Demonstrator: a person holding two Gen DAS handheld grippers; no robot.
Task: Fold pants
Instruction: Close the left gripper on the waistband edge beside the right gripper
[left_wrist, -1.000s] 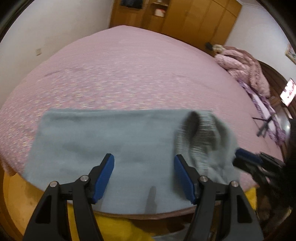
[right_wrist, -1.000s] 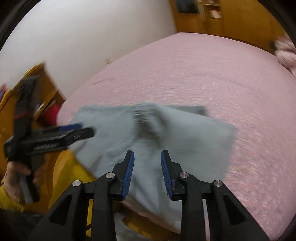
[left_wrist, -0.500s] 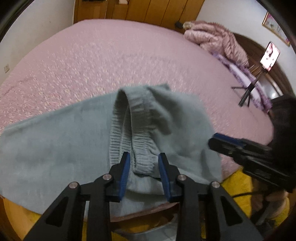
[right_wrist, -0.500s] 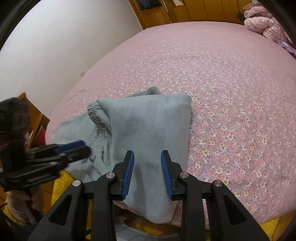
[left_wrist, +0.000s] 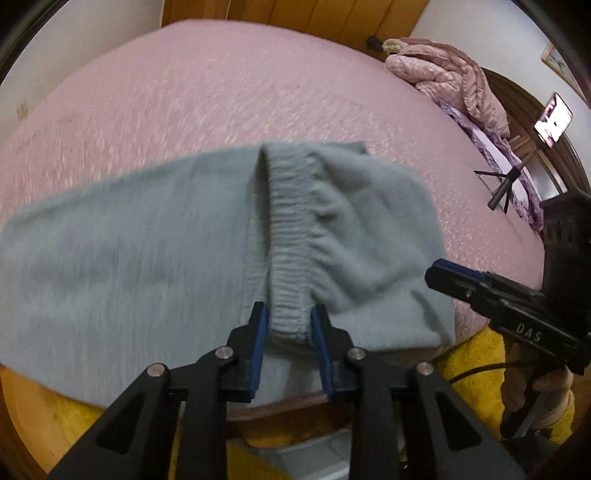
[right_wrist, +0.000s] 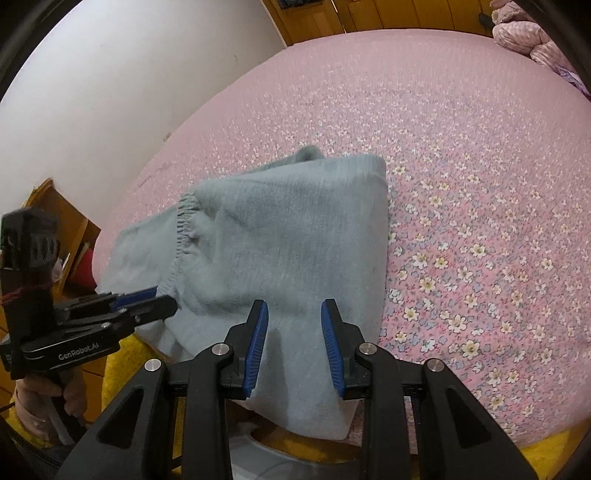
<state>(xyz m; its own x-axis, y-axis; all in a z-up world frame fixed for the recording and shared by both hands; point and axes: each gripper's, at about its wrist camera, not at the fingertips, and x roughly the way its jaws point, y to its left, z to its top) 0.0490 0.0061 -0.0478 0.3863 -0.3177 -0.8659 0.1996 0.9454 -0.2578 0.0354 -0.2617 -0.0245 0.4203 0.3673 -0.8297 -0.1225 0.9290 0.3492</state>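
Grey-blue pants (left_wrist: 122, 254) lie across the near edge of a pink flowered bed (left_wrist: 221, 92), the waist end folded back over the legs. My left gripper (left_wrist: 288, 314) is shut on the ribbed waistband (left_wrist: 291, 236) at its near end. In the right wrist view the pants (right_wrist: 288, 240) lie under my right gripper (right_wrist: 293, 312), which hovers above the folded cloth with its jaws partly open and nothing between them. The left gripper (right_wrist: 147, 299) also shows there at the waistband's edge.
A pink quilt (left_wrist: 454, 74) is heaped at the bed's far right. A tripod with a phone (left_wrist: 554, 122) stands right of the bed. Wooden wardrobes (left_wrist: 332, 14) line the far wall. A white wall (right_wrist: 129, 74) runs along the bed's left side. Yellow clothing (right_wrist: 122, 354) shows below the bed edge.
My left gripper moved right from the leg part to the waistband and shut on it. The waist end has been spread flatter over the legs. The right gripper drew back and stays partly open.
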